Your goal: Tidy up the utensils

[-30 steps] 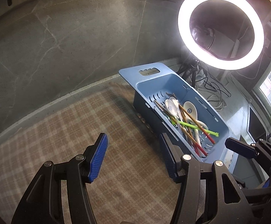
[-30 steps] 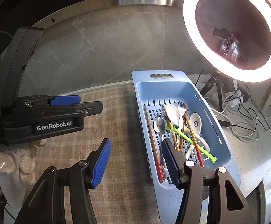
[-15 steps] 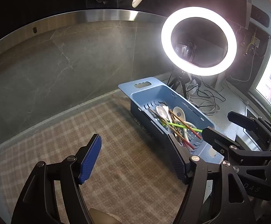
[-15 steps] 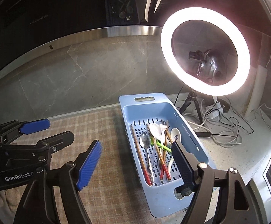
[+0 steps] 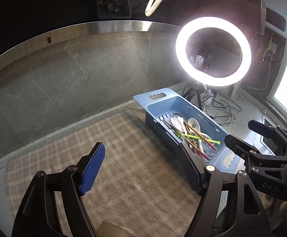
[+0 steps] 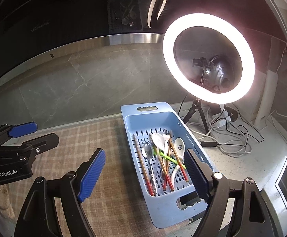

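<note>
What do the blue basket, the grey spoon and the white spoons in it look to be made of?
Blue basket: apparently moulded plastic, matte, with punched drain slots and cut-out handles. Grey spoon: probably metal, likely stainless steel, since its bowl gives a mirror-like shine. White spoons: glossy, thick-walled, so ceramic or melamine; the look leaves that open. One bears a small dark mark in its bowl.

Speckled grey countertop [image 6: 262,169] running along a grey stone backsplash, carrying a checked beige cloth mat [image 6: 108,197] spread over its left and middle part. Lying partly on the mat's right edge and partly on bare counter: a light blue slotted plastic basket [image 6: 163,207]. Standing just beyond the basket on the bare counter: a small black tripod [image 6: 197,111]. Sprawling beside it: a tangle of white and black cables [image 6: 232,138].
</note>
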The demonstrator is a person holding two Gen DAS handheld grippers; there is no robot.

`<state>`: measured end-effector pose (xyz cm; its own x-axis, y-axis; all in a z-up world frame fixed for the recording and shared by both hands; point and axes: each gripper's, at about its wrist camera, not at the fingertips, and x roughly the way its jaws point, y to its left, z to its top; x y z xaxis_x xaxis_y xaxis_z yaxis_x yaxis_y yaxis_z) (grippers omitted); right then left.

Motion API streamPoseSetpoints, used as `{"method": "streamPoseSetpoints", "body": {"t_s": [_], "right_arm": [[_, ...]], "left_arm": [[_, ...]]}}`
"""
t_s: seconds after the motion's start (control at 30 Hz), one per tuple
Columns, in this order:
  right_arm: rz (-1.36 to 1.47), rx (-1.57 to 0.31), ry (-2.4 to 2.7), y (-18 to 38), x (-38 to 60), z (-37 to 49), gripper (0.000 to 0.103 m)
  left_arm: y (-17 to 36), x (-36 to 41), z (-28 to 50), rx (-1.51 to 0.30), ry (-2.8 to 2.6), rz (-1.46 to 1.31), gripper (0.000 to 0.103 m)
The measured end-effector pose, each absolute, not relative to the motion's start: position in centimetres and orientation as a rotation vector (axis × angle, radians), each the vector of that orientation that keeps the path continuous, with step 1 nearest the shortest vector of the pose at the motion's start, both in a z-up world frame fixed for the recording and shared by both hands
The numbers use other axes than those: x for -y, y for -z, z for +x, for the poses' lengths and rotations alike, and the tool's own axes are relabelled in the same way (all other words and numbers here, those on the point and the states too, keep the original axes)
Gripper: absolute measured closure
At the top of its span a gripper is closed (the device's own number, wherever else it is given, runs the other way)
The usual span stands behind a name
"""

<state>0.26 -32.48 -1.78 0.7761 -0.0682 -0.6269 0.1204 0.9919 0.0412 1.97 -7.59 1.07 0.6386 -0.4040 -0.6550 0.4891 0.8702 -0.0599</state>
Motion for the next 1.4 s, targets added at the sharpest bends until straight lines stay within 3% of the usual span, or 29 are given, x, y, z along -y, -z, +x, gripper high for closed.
{"method": "streamPoseSetpoints", "body": {"t_s": [1.4], "right_arm": [[0.094, -0.719, 0.122, 3.0, 33.2, 1.3, 0.024]], "left_arm": [[0.0, 8.4, 2.7, -0.744, 0.539, 0.141, 0.023]]}}
